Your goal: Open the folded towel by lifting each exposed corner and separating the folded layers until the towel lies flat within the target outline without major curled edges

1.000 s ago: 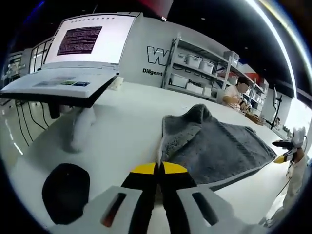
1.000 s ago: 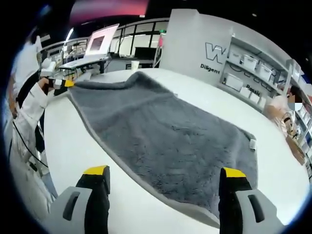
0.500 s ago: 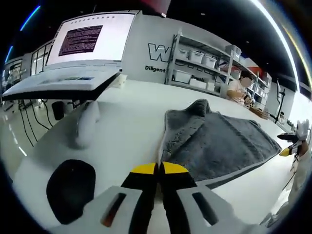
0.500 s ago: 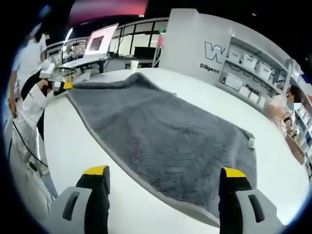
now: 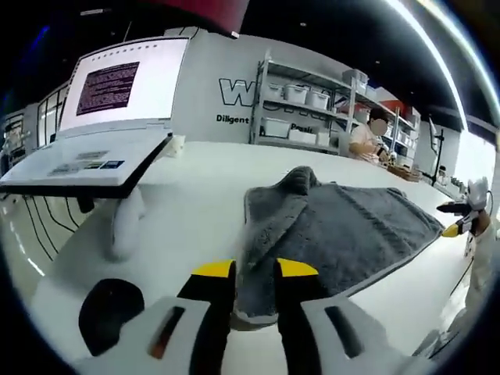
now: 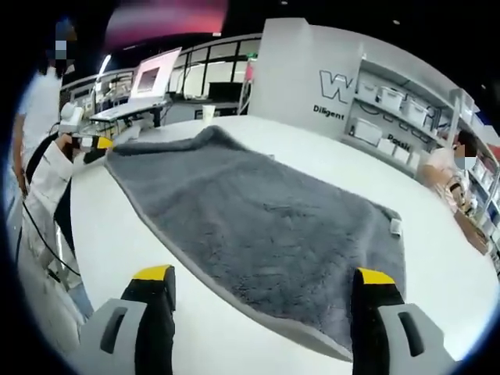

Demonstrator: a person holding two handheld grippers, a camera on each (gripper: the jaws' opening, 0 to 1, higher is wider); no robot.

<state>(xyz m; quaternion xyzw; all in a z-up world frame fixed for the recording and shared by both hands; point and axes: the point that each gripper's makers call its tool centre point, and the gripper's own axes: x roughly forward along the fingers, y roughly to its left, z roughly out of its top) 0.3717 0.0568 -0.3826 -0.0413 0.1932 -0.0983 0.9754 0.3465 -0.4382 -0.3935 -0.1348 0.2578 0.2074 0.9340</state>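
The grey towel [image 5: 344, 226] lies spread on the white table [image 5: 195, 211], with a raised hump at its far left edge. My left gripper [image 5: 255, 269] stands slightly open, and the towel's near corner lies between its yellow-tipped jaws. In the right gripper view the towel [image 6: 258, 226] stretches flat across the table, a small white tag [image 6: 396, 226] at its right end. My right gripper [image 6: 266, 275] is wide open just above the towel's near edge, holding nothing. The left gripper [image 6: 100, 144] shows at the towel's far left corner, and the right gripper [image 5: 457, 226] at the towel's far end.
An open laptop [image 5: 101, 117] on a stand overhangs the table at the left, with a black round pad [image 5: 109, 312] below it. Shelves with bins [image 5: 305, 109] line the back wall, and a person [image 5: 367, 141] sits there. A white sleeve [image 6: 47, 180] shows at the left.
My left gripper's jaws have parted from shut to slightly open around the towel corner. The corner has sunk lower toward the table. The right gripper stays open.
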